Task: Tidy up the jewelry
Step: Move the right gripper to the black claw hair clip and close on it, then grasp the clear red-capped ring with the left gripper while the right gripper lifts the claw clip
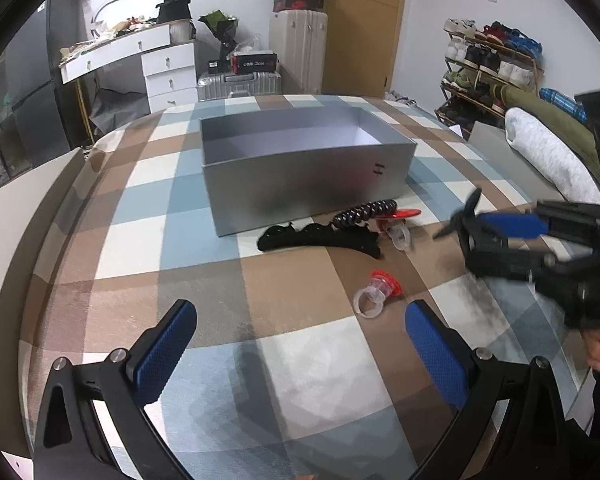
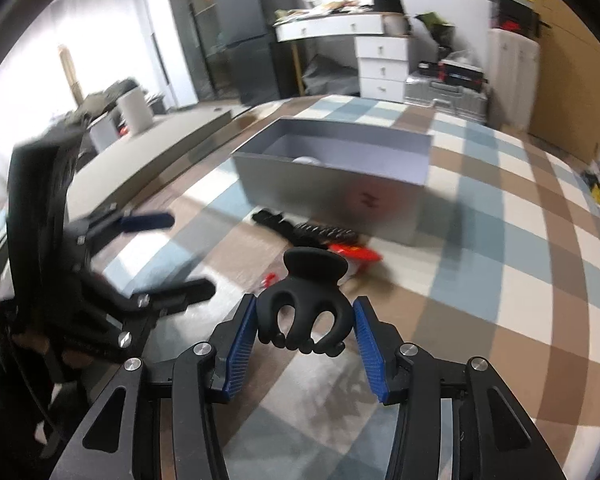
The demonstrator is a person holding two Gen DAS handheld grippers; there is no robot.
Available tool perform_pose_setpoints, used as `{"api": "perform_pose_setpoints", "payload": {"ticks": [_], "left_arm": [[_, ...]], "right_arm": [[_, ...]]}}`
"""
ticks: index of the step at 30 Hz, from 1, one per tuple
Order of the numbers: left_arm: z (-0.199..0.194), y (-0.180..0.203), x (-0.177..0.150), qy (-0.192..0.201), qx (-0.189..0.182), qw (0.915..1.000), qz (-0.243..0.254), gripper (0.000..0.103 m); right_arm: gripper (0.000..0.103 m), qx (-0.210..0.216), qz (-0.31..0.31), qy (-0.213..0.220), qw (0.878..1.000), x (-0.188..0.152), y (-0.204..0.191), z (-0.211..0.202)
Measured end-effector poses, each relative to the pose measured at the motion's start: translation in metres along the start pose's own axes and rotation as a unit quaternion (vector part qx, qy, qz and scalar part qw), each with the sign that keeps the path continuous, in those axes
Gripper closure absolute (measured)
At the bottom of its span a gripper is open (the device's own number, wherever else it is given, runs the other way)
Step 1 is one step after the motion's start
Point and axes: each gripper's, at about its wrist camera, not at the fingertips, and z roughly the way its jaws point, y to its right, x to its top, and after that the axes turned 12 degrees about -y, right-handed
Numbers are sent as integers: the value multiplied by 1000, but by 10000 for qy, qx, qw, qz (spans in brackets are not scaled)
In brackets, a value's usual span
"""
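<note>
R gripper [image 2: 305,320] pads pinch black claw clip [image 2: 304,304], lower center. L gripper [image 1: 300,344] fingers spread, nothing between. Grey box [image 2: 340,200] mid-frame: pale round obj inside, small dark mark on front, unreadable.

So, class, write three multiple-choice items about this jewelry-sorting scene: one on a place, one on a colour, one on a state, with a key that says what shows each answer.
1. Where does the grey box stand?
A. On the checked cover
B. On the white drawers
C. On the shoe rack

2. What colour is the hair claw between the right gripper's pads?
A. Red
B. Black
C. Silver

3. How is the left gripper?
A. Shut on a ring
B. Shut on the box
C. Open, holding nothing

Key: 1 A, the box sits on the checked cover. 2 B, the claw is all black. 3 C, its blue pads stand wide apart with only cover between them.
</note>
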Motion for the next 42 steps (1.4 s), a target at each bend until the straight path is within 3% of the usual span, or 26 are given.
{"api": "perform_pose_setpoints", "payload": {"ticks": [8,13,20,28,33,42], "left_arm": [[6,10,3,-145,132,9998,105,1],[13,16,4,-308,-50,9992,236,2],[21,22,7,-551,-162,9974,437,30],[19,25,7,-513,-243,9968,568,51],[19,27,7,-487,-281,9962,672,89],[12,27,6,-280,-336,9966,700,89]], "right_arm": [[56,30,447,578,9973,5,14,-19],[56,44,618,603,9963,5,22,-20],[56,78,620,550,9965,4,23,-18],[56,118,586,489,9970,3,21,-14],[56,141,568,478,9971,3,19,-14],[56,150,571,502,9970,3,19,-14]]}}
